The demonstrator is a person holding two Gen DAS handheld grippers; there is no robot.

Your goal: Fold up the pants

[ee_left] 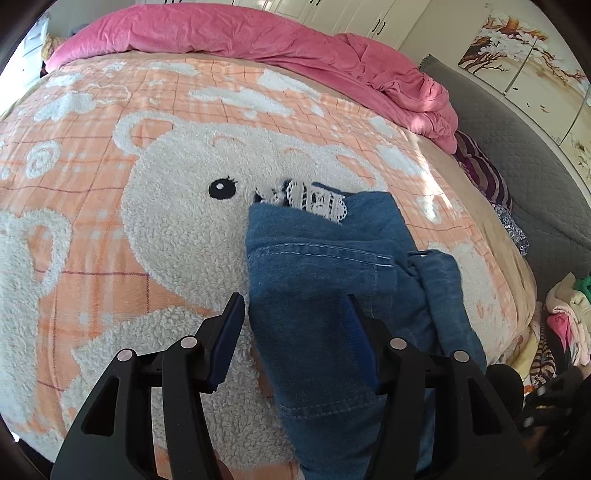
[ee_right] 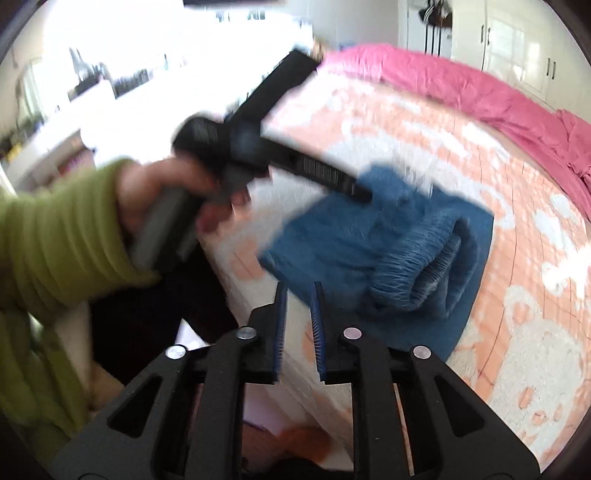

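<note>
Under me spreads the bed's peach plaid blanket [ee_left: 92, 229] with its big fleecy white bear [ee_left: 177, 206], and a rumpled pink duvet [ee_left: 258, 33] is heaped along its far edge. On the blanket, over the bear's face and body, lie the blue denim pants [ee_left: 314, 266], folded into a thick bundle, with a strip of white lace trim [ee_left: 314, 197] poking out at the far end and the gathered waistband [ee_right: 417, 258] rolled up at the side my right camera sees. My left gripper [ee_left: 295, 317] stands about half open astride the near part of the bundle; I cannot tell whether its pads press the cloth. My right gripper [ee_right: 298, 299] hangs just beside the pants' near edge, its jaws a narrow gap apart with nothing between them. My left hand [ee_right: 166, 195], in a green ribbed sleeve [ee_right: 55, 240], grips the other tool's handle.
</note>
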